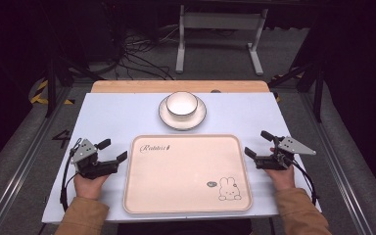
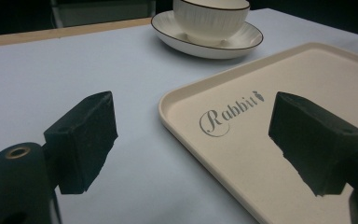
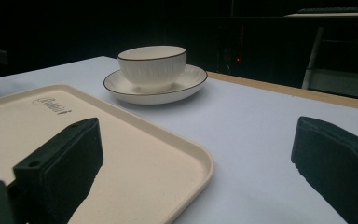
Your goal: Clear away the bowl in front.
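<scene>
A cream tray (image 1: 186, 174) lies flat on the near half of the white table (image 1: 127, 112), with its long side toward the person. It has the printed word "Rabbit" in the far left corner and a small rabbit drawing (image 1: 229, 188) in the near right corner. Nothing lies on the tray.

The left gripper (image 1: 111, 151) rests on the table just beside the left edge of the tray, held by the left hand (image 1: 90, 185). Its jaws are spread wide and they grasp nothing. In the left gripper view the gripper (image 2: 193, 140) points toward the far left corner of the tray (image 2: 223, 93); one jaw stands over the bare table (image 2: 74, 70) and the other over the tray surface.

The right gripper (image 1: 258, 143) is at the right edge of the tray, held by the right hand (image 1: 281, 176). Its jaws are also spread apart and empty. In the right gripper view the gripper (image 3: 196, 154) looks across the far right corner of the tray (image 3: 186, 154).

Behind the tray, near the far edge of the table, a white bowl (image 1: 181, 104) with a dark rim stands upright in a plate (image 1: 166, 116). Both are apart from the tray and well apart from the two grippers. The bowl (image 2: 209, 18) and the plate (image 2: 242, 42) appear also in the left gripper view.
</scene>
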Tool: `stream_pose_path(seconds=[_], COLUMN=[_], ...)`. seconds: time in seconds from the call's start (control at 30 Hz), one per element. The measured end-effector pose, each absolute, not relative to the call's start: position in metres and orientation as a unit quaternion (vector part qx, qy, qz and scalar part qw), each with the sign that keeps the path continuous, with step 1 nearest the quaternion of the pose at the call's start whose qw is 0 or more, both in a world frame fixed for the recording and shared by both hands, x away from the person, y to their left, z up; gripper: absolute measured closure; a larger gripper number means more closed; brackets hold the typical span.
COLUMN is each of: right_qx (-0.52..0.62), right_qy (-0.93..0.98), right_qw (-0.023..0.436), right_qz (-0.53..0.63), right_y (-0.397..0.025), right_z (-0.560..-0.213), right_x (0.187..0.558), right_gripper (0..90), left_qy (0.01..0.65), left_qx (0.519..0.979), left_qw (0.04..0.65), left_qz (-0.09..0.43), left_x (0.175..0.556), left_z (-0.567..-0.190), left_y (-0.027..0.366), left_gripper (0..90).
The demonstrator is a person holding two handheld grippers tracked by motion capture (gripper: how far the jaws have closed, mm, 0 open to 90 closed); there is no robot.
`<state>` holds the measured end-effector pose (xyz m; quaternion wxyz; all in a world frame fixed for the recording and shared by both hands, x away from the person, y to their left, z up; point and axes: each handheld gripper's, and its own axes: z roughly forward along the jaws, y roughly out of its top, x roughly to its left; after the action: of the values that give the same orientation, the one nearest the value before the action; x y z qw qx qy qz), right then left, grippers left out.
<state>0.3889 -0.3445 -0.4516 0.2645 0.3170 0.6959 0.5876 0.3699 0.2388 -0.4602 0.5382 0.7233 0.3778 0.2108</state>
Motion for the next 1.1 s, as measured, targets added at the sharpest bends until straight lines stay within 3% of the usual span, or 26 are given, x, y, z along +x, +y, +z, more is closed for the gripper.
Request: stream_pose_path(seconds=[1.1], right_qx=[0.324], right_qy=[0.692], right_qw=[0.261], right_qz=[0.589], right_y=[-0.346], right_z=[-0.4516], right_x=[0.3897], right_gripper=[2.7], left_qy=[0.371], left_qx=[0.727], left_qw=[0.542], left_qz=[0.202], left_x=[0.3699], left_z=[-0.457], left_y=[0.2379], left_gripper=[15.6])
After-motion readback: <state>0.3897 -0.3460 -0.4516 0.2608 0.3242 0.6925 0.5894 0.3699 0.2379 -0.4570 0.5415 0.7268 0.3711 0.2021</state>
